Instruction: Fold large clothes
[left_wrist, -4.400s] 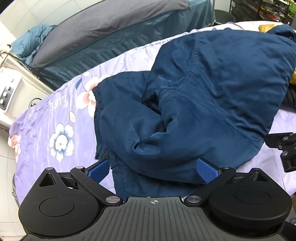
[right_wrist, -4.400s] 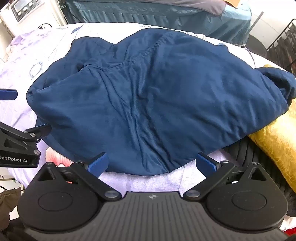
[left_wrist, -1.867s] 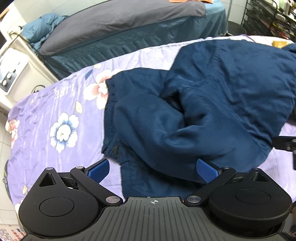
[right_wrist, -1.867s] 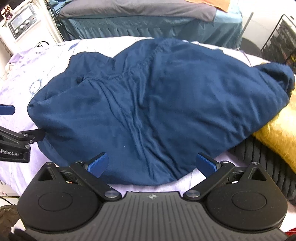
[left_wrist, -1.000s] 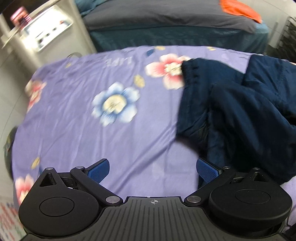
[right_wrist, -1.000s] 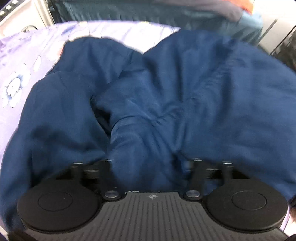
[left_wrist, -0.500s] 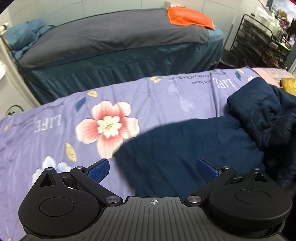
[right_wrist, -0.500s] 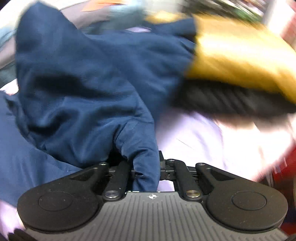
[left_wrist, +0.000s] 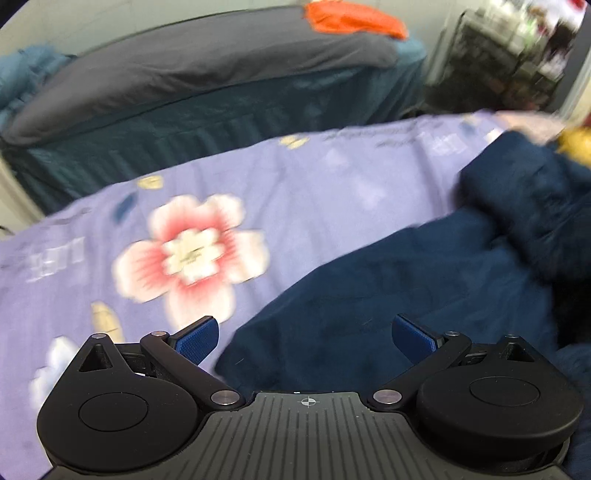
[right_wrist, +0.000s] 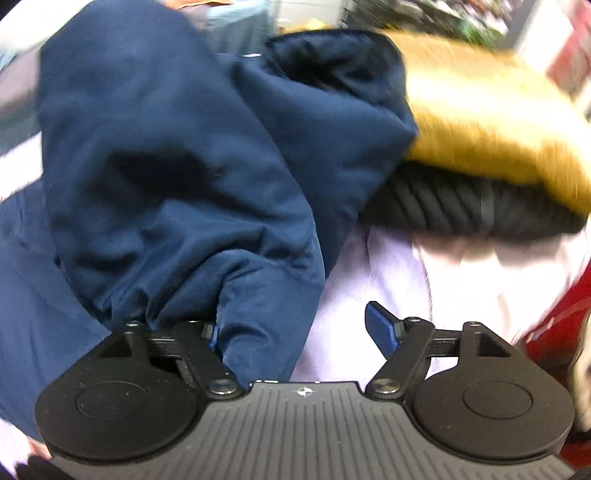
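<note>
The large navy garment (right_wrist: 166, 155) lies bunched in thick folds on the purple floral sheet (left_wrist: 314, 192). In the right wrist view my right gripper (right_wrist: 295, 332) is at its near edge, jaws opening. A fold of navy cloth drapes over the left pad and hangs between the jaws, while the right pad (right_wrist: 380, 328) stands bare over pale sheet. In the left wrist view my left gripper (left_wrist: 306, 338) is open just above a flat spread part of the navy garment (left_wrist: 369, 295). Nothing is between its blue pads (left_wrist: 197, 338).
A mustard-yellow garment (right_wrist: 480, 129) lies on a black ribbed one (right_wrist: 461, 206) to the right of the navy cloth. Beyond the sheet stands a second bed with a grey cover (left_wrist: 203, 70) and an orange cloth (left_wrist: 354, 18). A wire rack (left_wrist: 509, 55) stands far right.
The right gripper closed on a fold of the navy garment and swung it toward the yellow pile; now its jaws have spread. The left gripper stayed open and moved across the sheet onto the flat cloth.
</note>
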